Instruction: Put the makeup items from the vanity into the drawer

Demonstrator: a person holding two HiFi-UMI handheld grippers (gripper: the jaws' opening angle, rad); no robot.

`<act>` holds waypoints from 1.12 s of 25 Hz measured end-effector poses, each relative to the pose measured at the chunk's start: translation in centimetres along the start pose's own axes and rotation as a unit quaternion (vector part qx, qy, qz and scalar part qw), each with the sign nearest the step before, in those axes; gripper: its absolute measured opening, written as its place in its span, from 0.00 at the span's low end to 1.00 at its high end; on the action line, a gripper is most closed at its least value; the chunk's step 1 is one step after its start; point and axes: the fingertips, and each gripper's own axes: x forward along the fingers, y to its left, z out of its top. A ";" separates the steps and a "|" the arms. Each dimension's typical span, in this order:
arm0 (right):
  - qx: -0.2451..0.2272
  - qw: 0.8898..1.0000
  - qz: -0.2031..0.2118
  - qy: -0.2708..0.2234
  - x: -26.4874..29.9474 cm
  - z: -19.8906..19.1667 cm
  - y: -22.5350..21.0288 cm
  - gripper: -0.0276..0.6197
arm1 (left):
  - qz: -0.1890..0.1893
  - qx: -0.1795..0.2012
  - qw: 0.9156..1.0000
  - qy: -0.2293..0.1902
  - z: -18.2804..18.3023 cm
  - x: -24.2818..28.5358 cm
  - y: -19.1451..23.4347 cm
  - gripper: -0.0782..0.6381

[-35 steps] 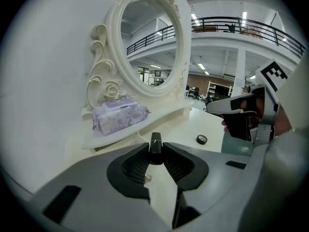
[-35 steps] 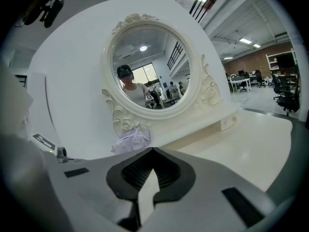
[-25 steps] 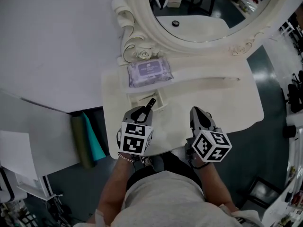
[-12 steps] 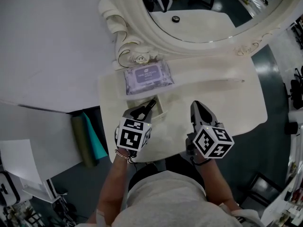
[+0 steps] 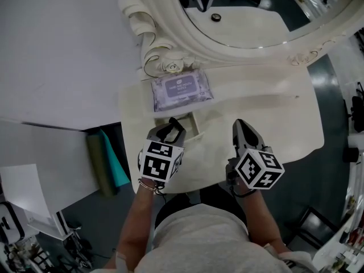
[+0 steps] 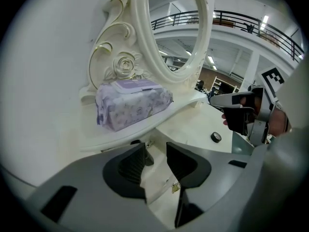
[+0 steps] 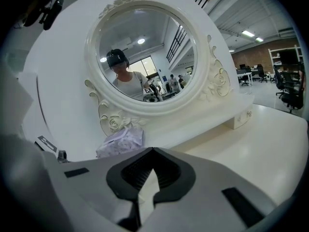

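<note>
Cream tabletop (image 5: 273, 118) lies bare rightward to its curved edge; left gripper (image 5: 170, 128), jaws just opening, nothing between them, hovers over open drawer (image 5: 194, 125); right gripper (image 5: 242, 128), jaws together.

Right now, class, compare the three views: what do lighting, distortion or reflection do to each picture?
Head view: dim, flat light, so the vanity top looks greyish. Left gripper view: round fisheye image with black corners; the wipes pack stays sharp. Right gripper view: same black corners; the mirror gives a bright reflection.
</note>
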 end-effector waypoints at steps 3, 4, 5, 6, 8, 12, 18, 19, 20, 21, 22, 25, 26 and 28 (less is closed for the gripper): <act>-0.003 1.000 0.004 -0.005 -0.3 0.2 0.4 0.07 | 0.003 -0.004 1.000 -0.007 -0.1 -0.7 0.1 0.32; -0.003 1.000 0.005 -0.006 -0.4 0.2 0.6 0.07 | 0.005 -0.006 1.000 -0.009 -0.1 -0.9 0.1 0.32; -0.004 1.000 0.007 -0.007 -0.6 0.3 0.8 0.07 | 0.007 -0.007 1.000 -0.011 -0.1 -1.2 0.2 0.32; -0.005 1.000 0.008 -0.008 -0.7 0.2 0.9 0.07 | 0.009 -0.009 1.000 -0.014 -0.1 -1.5 0.2 0.32; -0.007 1.000 0.010 -0.009 -1.1 0.1 1.2 0.07 | 0.012 -0.013 1.000 -0.021 -0.2 -2.0 0.2 0.32; -0.013 1.000 0.015 -0.012 -2.0 -0.2 1.8 0.07 | 0.020 -0.024 0.999 -0.040 -0.4 -3.3 0.3 0.32; -0.025 0.999 0.022 -0.020 -3.6 -0.1 2.9 0.07 | 0.028 -0.041 0.996 -0.071 -0.5 -5.6 0.1 0.31; -0.027 0.999 0.023 -0.022 -3.9 -0.1 3.1 0.07 | 0.031 -0.044 0.995 -0.078 -0.5 -6.0 0.1 0.30; -0.029 0.999 0.024 -0.024 -4.2 -0.1 3.3 0.07 | 0.035 -0.046 0.995 -0.085 -0.5 -6.3 0.1 0.27; -0.031 0.999 0.024 -0.026 -4.5 -0.1 3.5 0.07 | 0.039 -0.047 0.994 -0.091 -0.5 -6.7 0.1 0.25; -0.032 0.999 0.025 -0.028 -4.8 -0.2 3.6 0.07 | 0.041 -0.049 0.993 -0.097 -0.6 -7.1 0.1 0.24; -0.035 0.999 0.025 -0.032 -5.8 -0.4 4.1 0.07 | 0.047 -0.053 0.991 -0.114 -0.5 -8.1 -0.1 0.21; -0.036 0.998 0.025 -0.034 -6.1 -0.4 4.2 0.07 | 0.053 -0.055 0.990 -0.122 -0.5 -8.5 -0.1 0.18; -0.037 0.998 0.022 -0.038 -6.9 -0.5 4.3 0.07 | 0.068 -0.060 0.986 -0.140 -0.3 -9.3 0.0 0.13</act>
